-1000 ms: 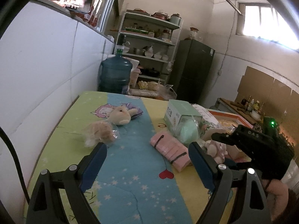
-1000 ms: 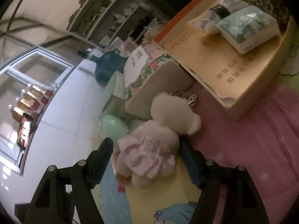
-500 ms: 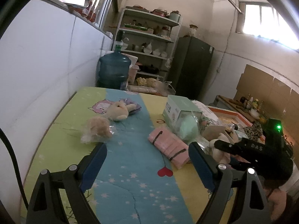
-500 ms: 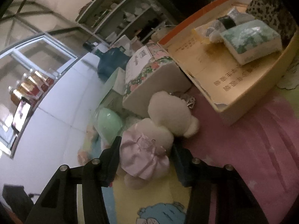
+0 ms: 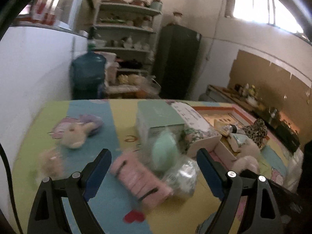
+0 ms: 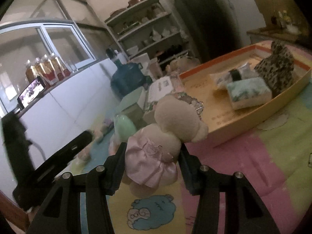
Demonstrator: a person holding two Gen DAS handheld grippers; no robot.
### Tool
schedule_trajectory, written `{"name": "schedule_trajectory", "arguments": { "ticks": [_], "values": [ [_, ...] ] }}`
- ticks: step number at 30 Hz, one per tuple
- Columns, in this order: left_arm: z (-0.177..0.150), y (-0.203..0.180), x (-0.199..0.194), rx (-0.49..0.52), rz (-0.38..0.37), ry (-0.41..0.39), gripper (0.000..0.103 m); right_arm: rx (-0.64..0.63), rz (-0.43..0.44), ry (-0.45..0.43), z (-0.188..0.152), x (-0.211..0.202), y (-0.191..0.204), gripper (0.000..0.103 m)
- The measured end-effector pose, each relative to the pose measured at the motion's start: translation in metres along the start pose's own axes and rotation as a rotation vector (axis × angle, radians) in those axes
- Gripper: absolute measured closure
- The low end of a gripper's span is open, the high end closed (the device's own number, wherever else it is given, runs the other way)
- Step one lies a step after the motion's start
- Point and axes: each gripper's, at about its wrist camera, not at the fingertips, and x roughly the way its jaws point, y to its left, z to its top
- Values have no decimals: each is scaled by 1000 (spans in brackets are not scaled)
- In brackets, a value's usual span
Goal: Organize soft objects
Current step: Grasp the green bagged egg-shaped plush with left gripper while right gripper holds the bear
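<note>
Right wrist view shows the right claw (image 6: pixel 152 156) closed on a small cream plush doll in a pink satin dress (image 6: pixel 156 152); both pads press the dress at the sides, and the round head points forward and a little up. The doll's long axis runs along the claw, toward the shallow orange-rimmed cardboard tray (image 6: pixel 243 128). This tray lies ahead and to the right of the claw, near it, and already holds a leopard-print soft piece (image 6: pixel 276 70) and a green-white packet (image 6: pixel 249 93). I judge the next move is to carry the doll forward over the near wall. Left claw (image 5: pixel 154 171) is wide open and holds nothing, above a pink soft bundle with black bands (image 5: pixel 140 179) on the colourful counter (image 5: pixel 117 117).
</note>
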Motion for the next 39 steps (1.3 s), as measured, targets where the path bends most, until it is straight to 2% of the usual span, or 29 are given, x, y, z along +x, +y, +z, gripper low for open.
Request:
{"name": "schedule_trajectory", "arguments": {
  "ticks": [8, 12, 16, 19, 28, 39],
  "values": [
    [4, -12, 44, 44, 35, 84, 16, 15, -2, -12, 3, -9, -13, 51],
    [1, -9, 54, 27, 37, 126, 34, 15, -1, -8, 4, -8, -16, 50],
    [-3, -5, 57, -6, -1, 138, 47, 7, 5, 0, 3, -5, -15, 50],
    [-4, -5, 56, -2, 4, 130, 55, 4, 8, 2, 2, -5, -15, 50],
    [-3, -7, 41, -13, -6, 91, 57, -18, 15, -5, 2, -6, -12, 50],
    [2, -24, 3, 5, 5, 24, 57, -42, 25, -30, 3, -13, -4, 50]
  ]
}}
